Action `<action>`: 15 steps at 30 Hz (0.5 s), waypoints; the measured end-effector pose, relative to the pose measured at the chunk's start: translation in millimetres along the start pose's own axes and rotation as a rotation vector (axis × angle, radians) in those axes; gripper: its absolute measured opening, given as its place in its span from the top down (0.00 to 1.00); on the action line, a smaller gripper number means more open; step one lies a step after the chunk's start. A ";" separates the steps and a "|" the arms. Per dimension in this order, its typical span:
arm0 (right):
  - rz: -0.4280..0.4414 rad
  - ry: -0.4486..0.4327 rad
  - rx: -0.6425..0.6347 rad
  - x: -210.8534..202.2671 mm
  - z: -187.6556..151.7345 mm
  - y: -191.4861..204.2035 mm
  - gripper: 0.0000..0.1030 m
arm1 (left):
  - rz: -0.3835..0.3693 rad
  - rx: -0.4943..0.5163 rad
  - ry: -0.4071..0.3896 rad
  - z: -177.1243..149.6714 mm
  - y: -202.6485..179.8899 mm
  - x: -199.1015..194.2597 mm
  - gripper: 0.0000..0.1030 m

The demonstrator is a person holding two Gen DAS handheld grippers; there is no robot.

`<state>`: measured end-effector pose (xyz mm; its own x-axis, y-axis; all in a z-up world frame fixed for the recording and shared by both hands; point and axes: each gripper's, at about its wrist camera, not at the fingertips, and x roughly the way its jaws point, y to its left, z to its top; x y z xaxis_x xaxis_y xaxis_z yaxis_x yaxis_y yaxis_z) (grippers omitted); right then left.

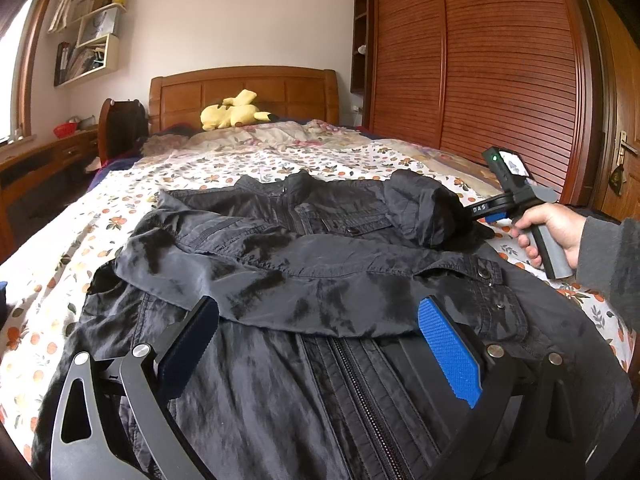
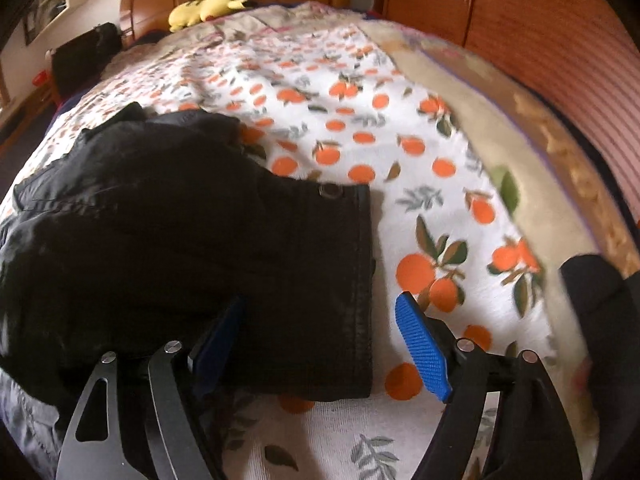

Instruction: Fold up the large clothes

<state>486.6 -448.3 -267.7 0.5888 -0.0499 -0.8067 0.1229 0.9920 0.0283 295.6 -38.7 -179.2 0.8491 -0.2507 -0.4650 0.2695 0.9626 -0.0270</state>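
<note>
A black zip jacket (image 1: pixel 304 280) lies spread on the bed, its left sleeve folded across the chest. My left gripper (image 1: pixel 320 324) is open just above the jacket's front, jaws on either side of the folded sleeve's edge. My right gripper (image 2: pixel 320 332) is open over the right sleeve's cuff (image 2: pixel 336 280), which has a snap button and lies between its jaws. In the left wrist view the right gripper (image 1: pixel 476 216) sits at the jacket's far right, its tips hidden by the bunched sleeve (image 1: pixel 424 208).
The bed has an orange-print sheet (image 2: pixel 420 168) and a wooden headboard (image 1: pixel 244 92). A yellow plush toy (image 1: pixel 232 112) lies near the pillows. A slatted wooden wardrobe (image 1: pixel 480 60) stands right, a desk (image 1: pixel 48 152) and wall shelves left.
</note>
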 end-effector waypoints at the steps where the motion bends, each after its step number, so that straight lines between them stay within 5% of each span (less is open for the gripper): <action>1: 0.002 0.008 0.004 2.2 -0.7 -0.4 0.27 | 0.000 0.000 0.000 0.0 0.0 0.0 0.02; 8: 0.018 0.031 0.013 5.7 -2.7 -0.8 0.31 | 0.001 0.001 -0.001 0.1 -0.4 -0.2 0.02; 12: 0.029 0.003 -0.065 -7.7 -4.1 12.4 0.83 | 0.003 0.003 -0.007 0.3 -0.1 -0.7 0.02; 15: -0.026 -0.060 -0.125 -30.9 -2.2 23.4 0.90 | 0.000 0.004 -0.012 0.3 0.1 -3.4 0.02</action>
<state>469.5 -423.3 -243.4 0.6338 -0.0792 -0.7694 0.0405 0.9968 -0.0692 292.9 -37.7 -177.3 0.8546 -0.2515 -0.4544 0.2709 0.9623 -0.0231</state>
